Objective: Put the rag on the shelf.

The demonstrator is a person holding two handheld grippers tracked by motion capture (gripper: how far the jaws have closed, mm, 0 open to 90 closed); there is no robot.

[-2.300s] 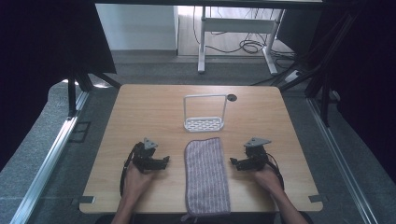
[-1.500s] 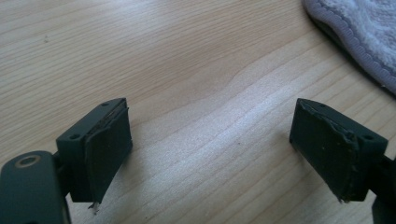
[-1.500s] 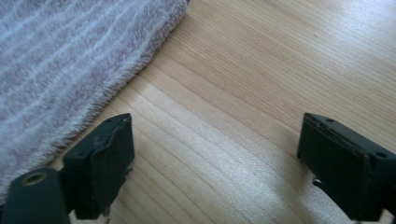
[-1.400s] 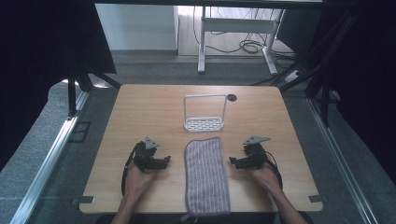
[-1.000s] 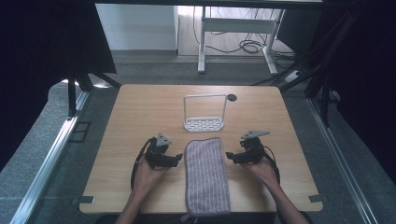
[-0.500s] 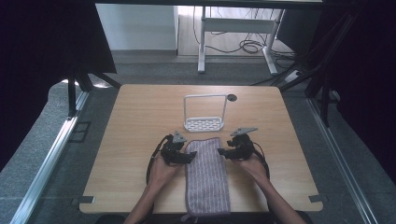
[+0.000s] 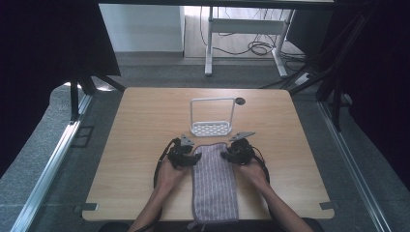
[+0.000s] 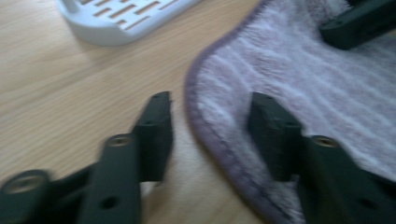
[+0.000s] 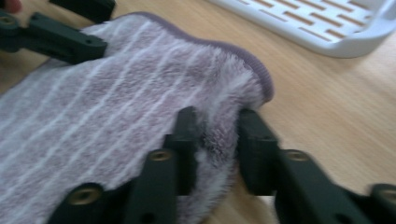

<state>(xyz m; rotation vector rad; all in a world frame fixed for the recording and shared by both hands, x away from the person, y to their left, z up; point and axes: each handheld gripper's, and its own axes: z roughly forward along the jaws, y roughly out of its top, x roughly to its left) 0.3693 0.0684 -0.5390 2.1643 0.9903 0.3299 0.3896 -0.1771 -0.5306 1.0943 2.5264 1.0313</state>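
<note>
At far corners of purple striped terry towel (image 7: 214, 181): my right gripper (image 9: 215, 123) pinches corner; left gripper (image 8: 209, 122) gapes astride edge, must close next.

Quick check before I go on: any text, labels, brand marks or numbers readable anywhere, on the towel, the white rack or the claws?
None readable.
Towel: plain stripes, no tag or print showing.
White rack: slots, no marking.
Left claw and right claw: black jaws, screw holes, no lettering.
Table: bare wood grain.
</note>
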